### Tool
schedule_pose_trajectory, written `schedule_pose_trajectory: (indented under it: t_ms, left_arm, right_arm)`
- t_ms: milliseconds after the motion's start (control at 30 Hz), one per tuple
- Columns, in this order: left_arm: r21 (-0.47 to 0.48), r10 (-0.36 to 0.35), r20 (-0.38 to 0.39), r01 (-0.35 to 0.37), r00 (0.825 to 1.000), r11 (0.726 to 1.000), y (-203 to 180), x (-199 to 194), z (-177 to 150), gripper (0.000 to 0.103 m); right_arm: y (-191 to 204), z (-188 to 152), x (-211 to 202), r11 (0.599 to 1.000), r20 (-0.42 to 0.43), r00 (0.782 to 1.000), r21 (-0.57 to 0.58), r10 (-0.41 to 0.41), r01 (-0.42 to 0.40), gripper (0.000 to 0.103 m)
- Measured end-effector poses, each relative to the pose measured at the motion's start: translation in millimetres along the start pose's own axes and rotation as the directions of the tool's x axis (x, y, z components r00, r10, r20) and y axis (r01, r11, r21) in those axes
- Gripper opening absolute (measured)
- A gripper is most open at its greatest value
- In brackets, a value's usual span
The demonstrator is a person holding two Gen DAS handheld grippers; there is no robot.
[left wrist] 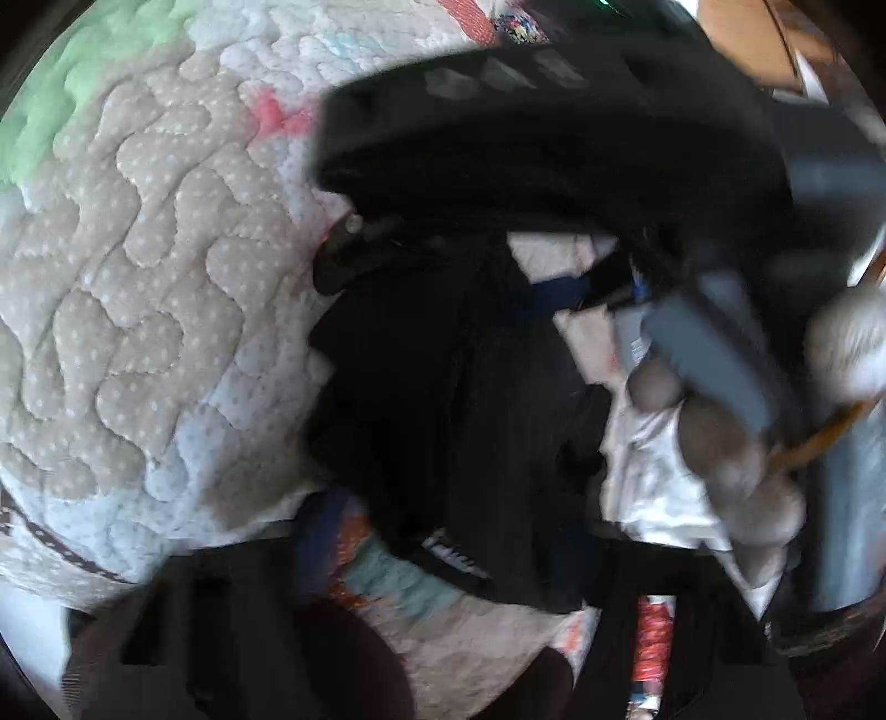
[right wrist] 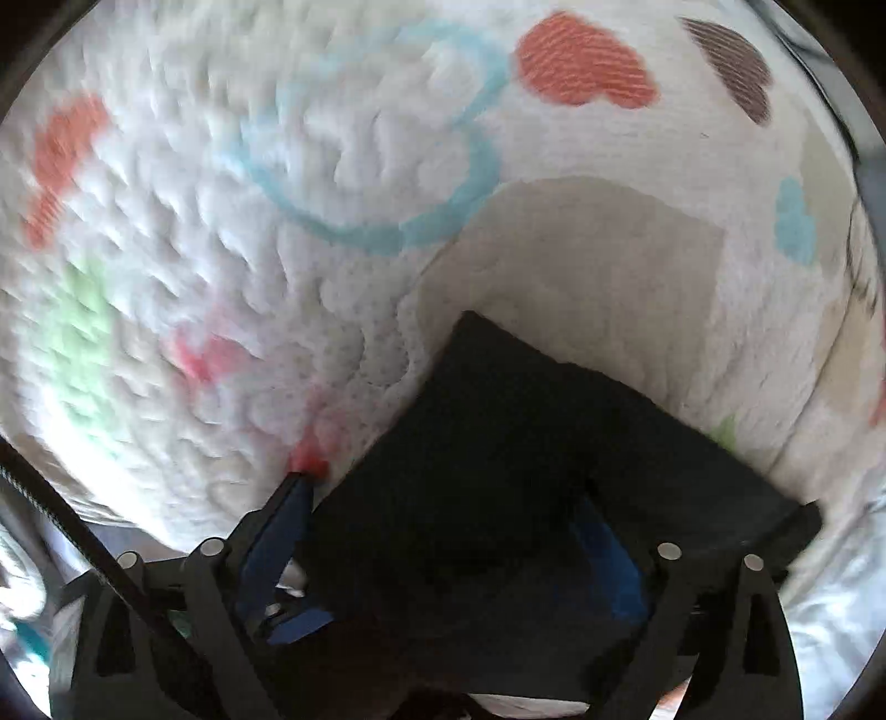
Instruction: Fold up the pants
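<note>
a quilted bedspread (right wrist: 343, 166) fills the scene, white with wavy stitching and tiny dots. it carries beige patches (left wrist: 138, 288), a pale green patch (left wrist: 83, 72) at far left, orange-red hearts (right wrist: 587, 61), a brown heart (right wrist: 731, 61) at far right and a light blue ring (right wrist: 382, 227). bright daylight washes the near left of the cover. a strip of orange-brown surface (left wrist: 736, 33) shows at the far right, too blurred to identify.

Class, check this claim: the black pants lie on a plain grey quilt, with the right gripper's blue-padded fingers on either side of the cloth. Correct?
Not quite. The right wrist view shows the quilt is white with coloured hearts, not plain grey. The black pants and right gripper are as stated.
</note>
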State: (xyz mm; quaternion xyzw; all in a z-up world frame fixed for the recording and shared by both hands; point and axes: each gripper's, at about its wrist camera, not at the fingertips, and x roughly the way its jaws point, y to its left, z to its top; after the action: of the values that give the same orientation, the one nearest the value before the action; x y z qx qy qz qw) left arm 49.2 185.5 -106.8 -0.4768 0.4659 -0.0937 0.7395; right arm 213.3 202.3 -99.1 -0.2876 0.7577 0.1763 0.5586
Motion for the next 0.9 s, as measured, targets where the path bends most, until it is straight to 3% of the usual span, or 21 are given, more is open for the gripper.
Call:
schedule_pose_trajectory:
  t_ms: [33,100,167,200,233,267,367,500,667,800,900]
  left_arm:
    - [0.003,-0.006,-0.009,0.006,1.000,1.000,-1,1,-1,0.019]
    - [0.002,-0.033,-0.002,0.033,0.999,0.999,-3,-2,-2,0.019]
    - [0.020,-0.066,0.006,0.066,0.998,0.998,-12,-8,-4,0.018]
    - [0.030,-0.083,0.008,0.083,0.996,0.996,-18,-10,-6,0.018]
    - [0.046,-0.092,0.011,0.091,0.996,0.995,-26,-12,-8,0.018]
    - [0.059,-0.095,0.012,0.094,0.995,0.994,-33,-13,-10,0.018]
    - [0.107,-0.113,0.006,0.111,0.994,0.988,-58,-14,-19,0.018]
    - [0.181,-0.114,-0.017,0.116,0.993,0.977,-97,-4,-31,0.018]
    - [0.300,-0.086,-0.068,0.103,0.994,0.948,-151,18,-57,0.018]
    - [0.403,-0.042,-0.120,0.087,0.992,0.911,-200,57,-79,0.019]
    - [0.419,-0.017,-0.180,0.092,0.983,0.903,-221,86,-92,0.023]
  right_arm:
    - [0,0,-1,1.000,0.001,1.000,-0.006,-0.008,0.008,0.098]
    - [0,-2,-7,1.000,0.031,0.999,-0.018,-0.016,0.017,0.089]
    - [0,-13,-19,0.998,0.098,0.994,-0.040,-0.041,0.045,0.062]
    - [-5,-22,-24,0.998,0.130,0.991,-0.040,-0.035,0.041,0.056]
    - [-12,-31,-30,0.999,0.163,0.986,-0.035,-0.026,0.032,0.032]
    - [-20,-42,-34,0.999,0.189,0.982,-0.030,-0.026,0.032,0.027]
    - [-54,-77,-54,0.998,0.297,0.953,-0.001,0.056,-0.059,0.023]
    - [-103,-138,-76,0.986,0.434,0.893,0.052,0.119,-0.157,0.023]
    - [-154,-199,-86,0.949,0.546,0.819,0.129,0.174,-0.288,0.023]
    - [-203,-252,-74,0.876,0.628,0.750,0.220,0.209,-0.428,0.023]
    - [-249,-290,-40,0.794,0.674,0.705,0.295,0.221,-0.531,0.023]
